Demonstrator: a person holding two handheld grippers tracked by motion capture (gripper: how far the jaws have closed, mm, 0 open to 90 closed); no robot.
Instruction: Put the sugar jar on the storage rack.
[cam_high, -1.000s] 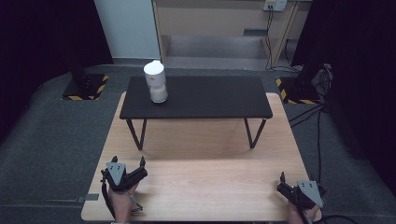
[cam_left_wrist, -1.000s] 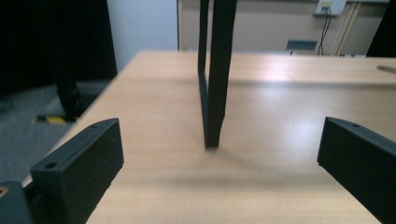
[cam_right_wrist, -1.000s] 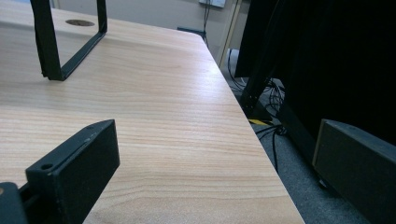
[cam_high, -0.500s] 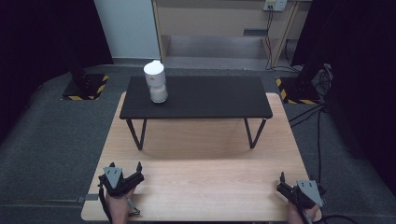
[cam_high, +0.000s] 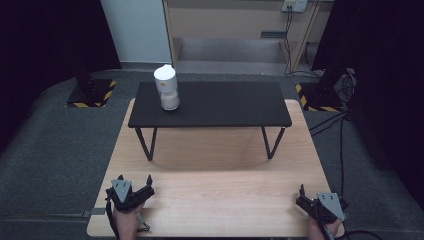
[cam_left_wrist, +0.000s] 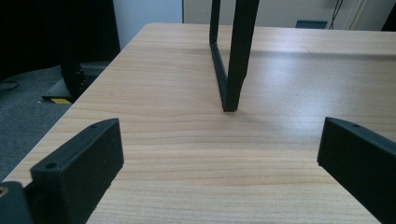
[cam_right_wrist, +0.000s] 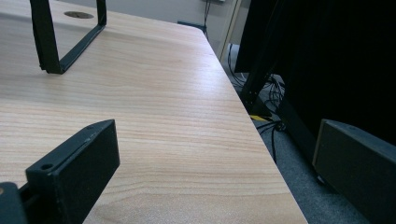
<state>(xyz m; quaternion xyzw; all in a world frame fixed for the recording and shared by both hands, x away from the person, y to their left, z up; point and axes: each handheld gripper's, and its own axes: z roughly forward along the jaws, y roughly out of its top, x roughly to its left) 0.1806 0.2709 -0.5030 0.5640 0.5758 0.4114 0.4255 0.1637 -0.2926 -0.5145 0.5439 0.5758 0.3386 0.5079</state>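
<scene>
I see the left gripper (cam_high: 142, 189) at the near left corner of the wooden table (cam_high: 220, 200), held in a hand (cam_high: 125, 222) that enters from the bottom edge. In the left gripper view its jaws stand wide apart with nothing between them; bare wood lies in the gap.

I see the right gripper (cam_high: 305, 197) at the near right corner, just inside the table's right edge. In the right gripper view its jaws are likewise spread wide and empty, one over the wood, the other out past the table edge above the grey floor (cam_right_wrist: 299, 186). A cable (cam_high: 362, 234) trails from this gripper to the right.

Beyond both grippers, well apart from them, a small black bench (cam_high: 215, 102) stands on the table on black frame legs. The left gripper view looks toward one leg (cam_left_wrist: 233, 56); the right gripper view shows another leg (cam_right_wrist: 51, 42) at upper left.

On the left part of the bench top stands a white container (cam_high: 167, 92), upright, with a wider rounded top on a narrower base.

Farther back I see a pale wall panel (cam_high: 137, 27), a wooden cabinet (cam_high: 225, 22), and black stand bases with yellow-striped edges (cam_high: 90, 92) on the floor.
</scene>
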